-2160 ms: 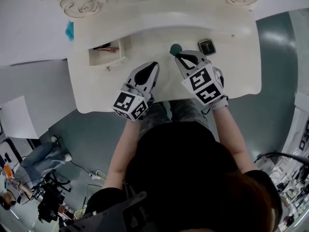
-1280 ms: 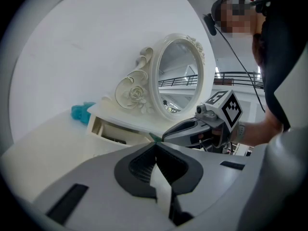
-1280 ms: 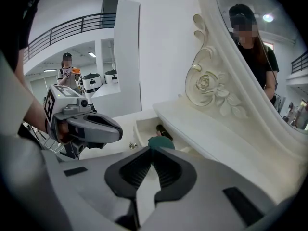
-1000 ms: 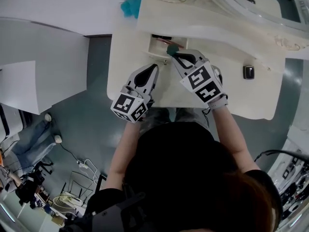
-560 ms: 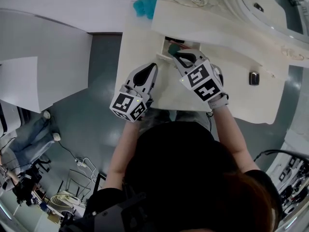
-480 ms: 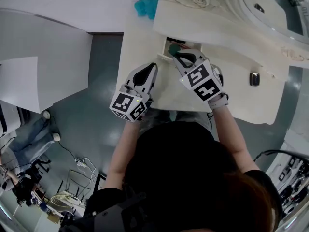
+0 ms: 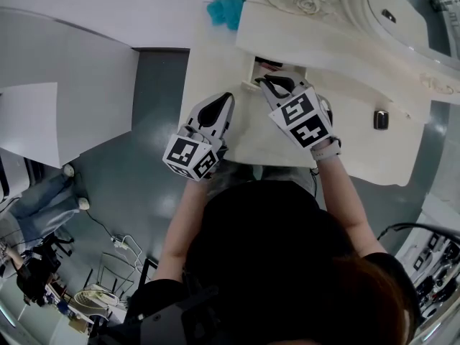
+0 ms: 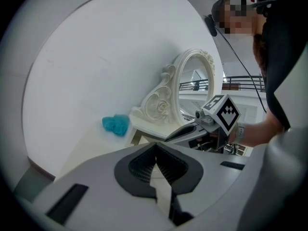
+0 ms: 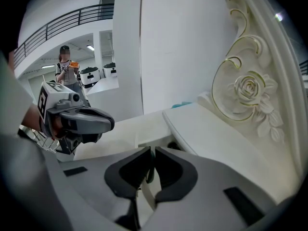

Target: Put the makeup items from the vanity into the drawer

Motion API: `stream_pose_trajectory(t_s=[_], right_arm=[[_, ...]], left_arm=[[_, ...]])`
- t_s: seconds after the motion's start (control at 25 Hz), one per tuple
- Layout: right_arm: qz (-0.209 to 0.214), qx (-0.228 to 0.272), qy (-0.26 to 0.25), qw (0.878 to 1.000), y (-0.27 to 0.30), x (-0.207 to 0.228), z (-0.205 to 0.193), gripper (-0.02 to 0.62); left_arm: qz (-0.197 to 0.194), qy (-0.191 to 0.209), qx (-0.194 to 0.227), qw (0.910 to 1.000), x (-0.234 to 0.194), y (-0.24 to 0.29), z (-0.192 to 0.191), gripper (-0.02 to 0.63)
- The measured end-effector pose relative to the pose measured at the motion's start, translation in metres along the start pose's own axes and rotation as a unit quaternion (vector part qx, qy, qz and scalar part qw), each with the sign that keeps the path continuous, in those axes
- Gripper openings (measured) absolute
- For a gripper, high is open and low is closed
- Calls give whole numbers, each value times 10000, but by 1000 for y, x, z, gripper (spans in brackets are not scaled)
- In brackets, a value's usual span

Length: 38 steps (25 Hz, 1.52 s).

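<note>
The cream vanity (image 7: 215,63) has a small drawer (image 7: 272,67) standing open under its raised shelf. My right gripper (image 7: 267,81) reaches over the drawer's front edge, tips above the opening. Its jaws are shut on a thin teal makeup item (image 9: 148,170), visible only as a dark green sliver between the pads in the right gripper view; the head view hides it. My left gripper (image 7: 229,96) hovers over the vanity top just left of the drawer, shut with nothing in it (image 8: 156,150). A black compact (image 7: 381,119) lies on the vanity top at the right.
A fluffy blue thing (image 7: 226,9) sits at the vanity's back left corner, also seen in the left gripper view (image 8: 115,124). The carved mirror frame (image 8: 166,100) rises behind the shelf. Grey floor lies left of the vanity; a person stands far off (image 9: 65,69).
My right gripper has carried the teal item leftward from beside the compact to the open drawer and pushed its tips over the opening. The left gripper kept its place.
</note>
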State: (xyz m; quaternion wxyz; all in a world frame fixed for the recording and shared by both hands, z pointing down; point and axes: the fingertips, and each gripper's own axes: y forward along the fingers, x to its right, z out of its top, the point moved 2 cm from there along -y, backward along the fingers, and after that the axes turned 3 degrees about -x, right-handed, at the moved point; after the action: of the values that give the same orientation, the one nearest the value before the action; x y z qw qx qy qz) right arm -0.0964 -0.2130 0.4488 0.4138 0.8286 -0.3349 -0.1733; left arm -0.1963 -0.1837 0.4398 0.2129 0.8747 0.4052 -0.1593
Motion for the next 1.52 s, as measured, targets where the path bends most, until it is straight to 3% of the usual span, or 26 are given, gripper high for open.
stream_pose_trajectory(t_s=[0.72, 1.0, 1.52], right_arm=[[209, 699, 347, 9967, -33, -12, -4, 35], [333, 902, 669, 9931, -65, -9, -32, 26], [-61, 1028, 1221, 9872, -126, 25, -108, 25]], left_arm=[[-275, 146, -106, 9995, 29, 7, -3, 14], [-548, 198, -285, 9979, 62, 25, -14, 14], [-1281, 388, -688, 9886, 146, 86, -38, 14]])
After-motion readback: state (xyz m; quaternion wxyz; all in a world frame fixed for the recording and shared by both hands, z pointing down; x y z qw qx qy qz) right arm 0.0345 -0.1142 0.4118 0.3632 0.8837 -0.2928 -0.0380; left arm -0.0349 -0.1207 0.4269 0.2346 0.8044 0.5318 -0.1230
